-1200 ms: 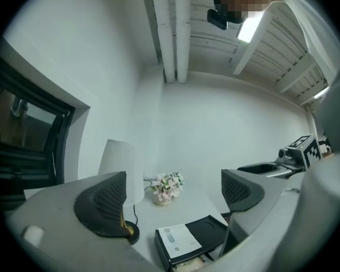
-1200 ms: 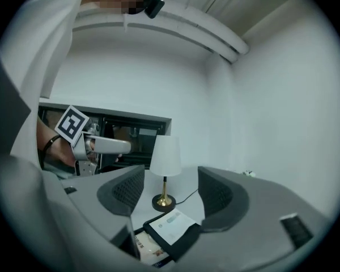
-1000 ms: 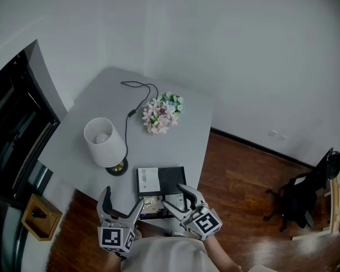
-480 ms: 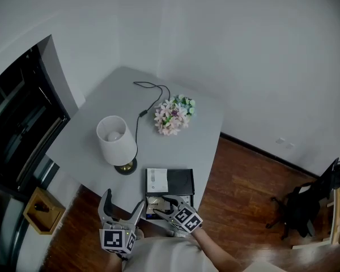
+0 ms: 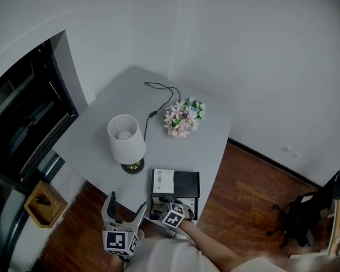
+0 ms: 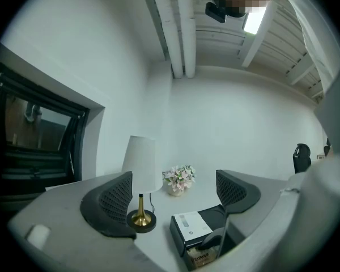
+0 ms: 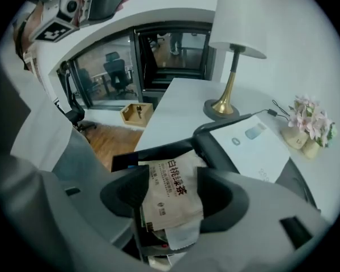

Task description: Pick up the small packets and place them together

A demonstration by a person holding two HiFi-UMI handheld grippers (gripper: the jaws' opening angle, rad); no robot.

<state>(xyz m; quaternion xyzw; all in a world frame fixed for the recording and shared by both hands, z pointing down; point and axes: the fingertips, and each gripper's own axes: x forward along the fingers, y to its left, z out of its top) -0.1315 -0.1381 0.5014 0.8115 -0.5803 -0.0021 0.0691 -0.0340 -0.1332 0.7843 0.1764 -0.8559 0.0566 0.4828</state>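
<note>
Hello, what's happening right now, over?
Left gripper empty, fingers just closing slightly. Right gripper down in black box, fingers just closing around tea packet, not yet gripping. Nothing blocking.

- One lamp
- One flower bunch
- One cable
- One black box
- One brown packet plainly seen; those beneath cannot be counted
- Two grippers: left gripper, right gripper

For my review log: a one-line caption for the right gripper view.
Right tool, jaws just closing, straddles a tan packet in the black box.
</note>
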